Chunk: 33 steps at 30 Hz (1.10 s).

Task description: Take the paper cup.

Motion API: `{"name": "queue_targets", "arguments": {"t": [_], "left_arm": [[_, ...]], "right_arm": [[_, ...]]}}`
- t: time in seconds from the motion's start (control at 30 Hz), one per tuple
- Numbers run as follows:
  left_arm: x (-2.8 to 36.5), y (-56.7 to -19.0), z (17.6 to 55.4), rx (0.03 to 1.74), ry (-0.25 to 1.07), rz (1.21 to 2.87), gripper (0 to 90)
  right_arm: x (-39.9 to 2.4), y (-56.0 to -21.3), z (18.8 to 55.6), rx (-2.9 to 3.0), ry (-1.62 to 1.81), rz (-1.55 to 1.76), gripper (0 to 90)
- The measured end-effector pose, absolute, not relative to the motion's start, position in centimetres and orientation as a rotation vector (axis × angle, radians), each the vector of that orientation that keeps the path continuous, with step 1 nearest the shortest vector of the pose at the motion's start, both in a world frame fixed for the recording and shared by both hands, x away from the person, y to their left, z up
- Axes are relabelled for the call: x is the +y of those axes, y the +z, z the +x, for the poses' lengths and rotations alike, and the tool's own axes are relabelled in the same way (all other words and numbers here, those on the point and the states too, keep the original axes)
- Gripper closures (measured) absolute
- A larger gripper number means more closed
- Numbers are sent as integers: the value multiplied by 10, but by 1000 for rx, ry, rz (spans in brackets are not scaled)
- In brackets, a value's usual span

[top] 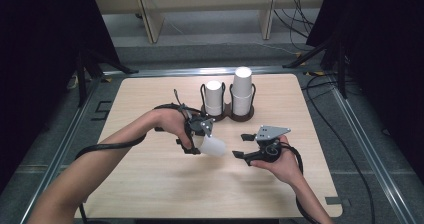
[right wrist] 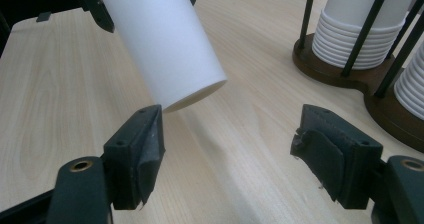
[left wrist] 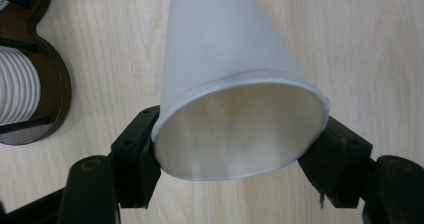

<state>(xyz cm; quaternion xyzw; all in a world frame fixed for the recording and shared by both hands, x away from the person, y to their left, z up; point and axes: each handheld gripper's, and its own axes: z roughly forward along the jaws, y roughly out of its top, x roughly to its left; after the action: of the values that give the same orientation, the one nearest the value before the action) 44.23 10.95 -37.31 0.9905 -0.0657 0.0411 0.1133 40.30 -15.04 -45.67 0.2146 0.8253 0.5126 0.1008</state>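
Note:
A white paper cup (top: 213, 147) lies tilted on its side above the table, held at its open rim by my left gripper (top: 199, 143), which is shut on it. In the left gripper view the cup (left wrist: 235, 84) sits squeezed between the two black jaws of the left gripper (left wrist: 240, 156), its mouth facing the camera. My right gripper (top: 240, 145) stands open just right of the cup's closed base. In the right gripper view the cup (right wrist: 160, 39) hangs ahead of the open right gripper (right wrist: 227, 149), close above its left jaw and apart from both pads.
A dark wooden cup holder (top: 228, 116) with black rods stands at the back middle of the table (top: 150, 184). It carries two stacks of white cups (top: 214, 97), the right stack (top: 242, 90) taller. Cables trail from both grippers. The holder (right wrist: 325, 66) lies to the right of the right gripper.

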Motion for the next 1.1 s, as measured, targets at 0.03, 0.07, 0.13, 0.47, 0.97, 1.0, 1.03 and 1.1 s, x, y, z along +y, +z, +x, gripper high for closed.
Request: {"name": "queue_targets", "arguments": {"t": [0.03, 0.07, 0.13, 0.47, 0.97, 1.0, 1.03, 1.1], "left_arm": [[109, -373, 442, -188, 117, 2906, 306], [108, -372, 442, -192, 111, 2913, 306], [107, -372, 442, -188, 106, 2921, 306], [104, -371, 444, -205, 92, 2963, 306], [97, -368, 443, -234, 102, 3019, 306], [97, -368, 443, -235, 99, 3022, 306], [96, -368, 443, -237, 92, 3026, 306], [95, -368, 443, -240, 97, 3029, 306]], "right_arm": [[-150, -456, 402, 2454, 1515, 649, 272], [-149, -456, 402, 2453, 1514, 643, 272], [-148, -456, 402, 2443, 1511, 634, 271], [-143, -454, 403, 2474, 1488, 601, 271], [-132, -452, 404, 2500, 1455, 552, 260], [-132, -452, 404, 2500, 1457, 551, 259], [-132, -451, 404, 2504, 1445, 542, 259], [-130, -452, 404, 2505, 1448, 546, 259]]}}
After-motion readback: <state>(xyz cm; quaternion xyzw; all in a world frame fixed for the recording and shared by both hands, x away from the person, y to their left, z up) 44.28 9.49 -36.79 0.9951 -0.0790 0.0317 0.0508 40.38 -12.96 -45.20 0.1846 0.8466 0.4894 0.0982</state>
